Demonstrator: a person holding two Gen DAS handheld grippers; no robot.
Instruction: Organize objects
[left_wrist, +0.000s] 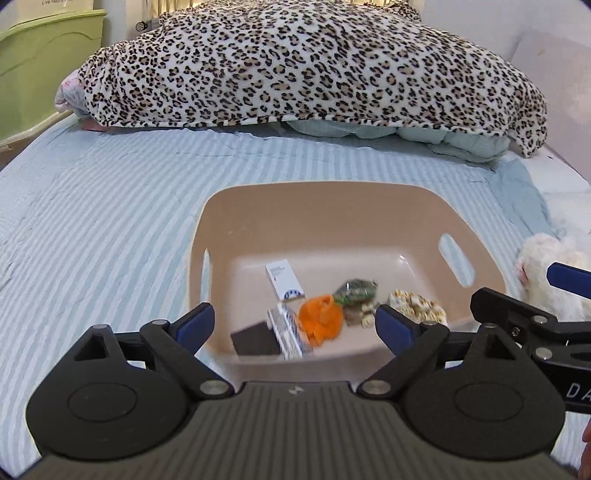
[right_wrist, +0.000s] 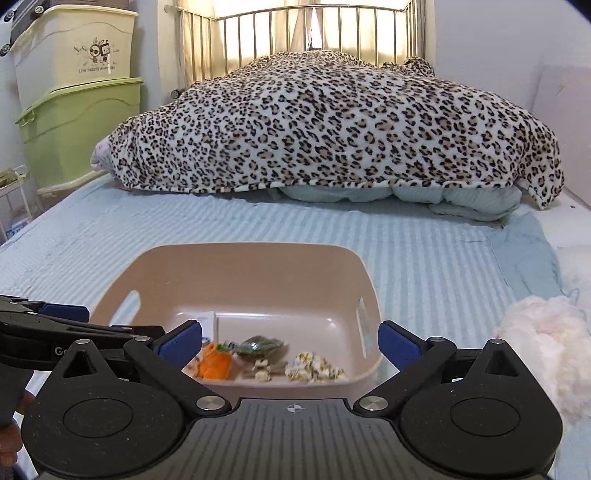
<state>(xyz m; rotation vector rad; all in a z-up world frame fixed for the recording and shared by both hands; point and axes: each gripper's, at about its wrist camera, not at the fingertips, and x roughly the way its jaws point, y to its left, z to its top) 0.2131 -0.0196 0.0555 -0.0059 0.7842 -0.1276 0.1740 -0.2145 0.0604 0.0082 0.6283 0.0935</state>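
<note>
Both grippers, left (left_wrist: 294, 324) and right (right_wrist: 290, 342), hover at the near rim of the bin (left_wrist: 258, 206) with fingers spread wide and empty. Small items lie along the bin's near wall: white box (left_wrist: 285, 279), orange piece (left_wrist: 320, 321), green packet (left_wrist: 355, 291). Risk, as I judge it: the plush (right_wrist: 543, 343) right of the bin is soft, so a pinch may slip, and the close-set grippers may collide.

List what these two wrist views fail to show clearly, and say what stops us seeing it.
- Falling striped box: motion-blurred, left view; print unreadable.
- White box: label too small, left view; mostly hidden by left finger in right view.
- White plush toy: cut off by right edge.
- Bedding under leopard blanket: covered.
</note>
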